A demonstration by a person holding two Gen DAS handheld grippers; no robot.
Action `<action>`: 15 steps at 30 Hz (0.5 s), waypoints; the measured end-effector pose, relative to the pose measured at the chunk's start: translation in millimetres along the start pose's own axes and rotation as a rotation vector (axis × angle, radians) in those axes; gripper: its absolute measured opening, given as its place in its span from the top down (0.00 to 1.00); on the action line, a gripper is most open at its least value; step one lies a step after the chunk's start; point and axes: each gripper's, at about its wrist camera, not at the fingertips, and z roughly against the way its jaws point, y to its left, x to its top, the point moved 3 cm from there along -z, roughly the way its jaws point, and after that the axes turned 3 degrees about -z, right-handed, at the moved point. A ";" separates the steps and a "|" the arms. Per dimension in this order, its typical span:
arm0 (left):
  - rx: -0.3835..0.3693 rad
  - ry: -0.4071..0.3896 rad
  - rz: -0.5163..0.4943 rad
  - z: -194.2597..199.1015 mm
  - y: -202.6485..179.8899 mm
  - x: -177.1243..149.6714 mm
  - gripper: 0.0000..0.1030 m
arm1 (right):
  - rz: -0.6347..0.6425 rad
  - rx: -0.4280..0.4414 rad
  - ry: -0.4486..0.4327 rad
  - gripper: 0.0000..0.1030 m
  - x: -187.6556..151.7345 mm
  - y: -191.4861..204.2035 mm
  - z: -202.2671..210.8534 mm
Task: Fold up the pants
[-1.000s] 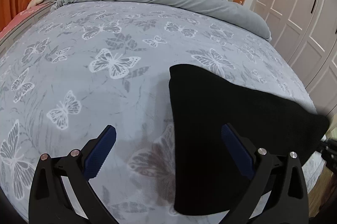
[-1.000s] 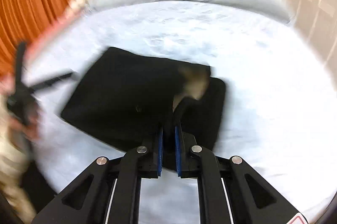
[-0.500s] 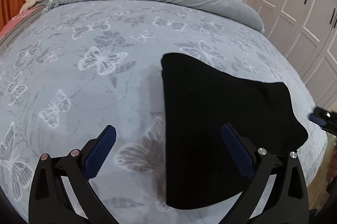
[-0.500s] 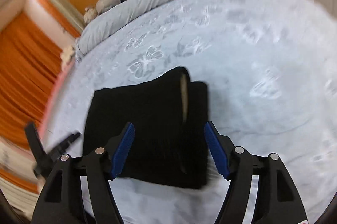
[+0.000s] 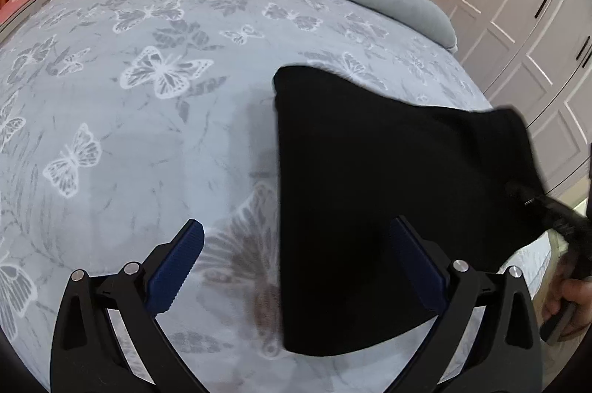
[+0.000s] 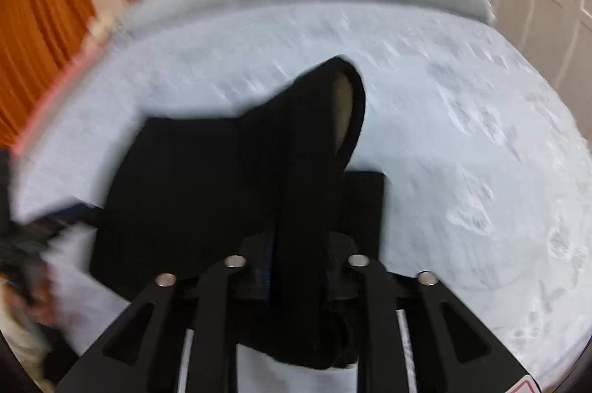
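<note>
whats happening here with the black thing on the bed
A person with a handheld gripper in each hand is folding black pants on a bed with a butterfly-print cover. The right gripper is shut on one edge of the pants and lifts that part off the bed, while the rest lies flat. The left gripper is open above the bed, holding nothing, with one finger over the pants.

both cameras sit low over the bed [image 5: 148, 141], looking toward the headboard. the left one is a bit back; the right one is close. both see the black pants [image 5: 388, 189].
</note>
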 end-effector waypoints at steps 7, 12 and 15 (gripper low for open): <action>-0.030 0.058 0.016 -17.7 -1.6 -8.8 0.05 | -0.078 -0.042 -0.122 0.06 -9.5 -20.9 25.8; -0.159 0.143 0.166 -38.5 8.9 -20.6 0.05 | -0.212 0.057 0.097 0.07 -30.8 -39.4 -18.4; -0.196 0.119 0.138 -36.7 3.4 -18.3 0.07 | -0.250 0.101 0.136 0.07 -35.5 -36.4 -31.3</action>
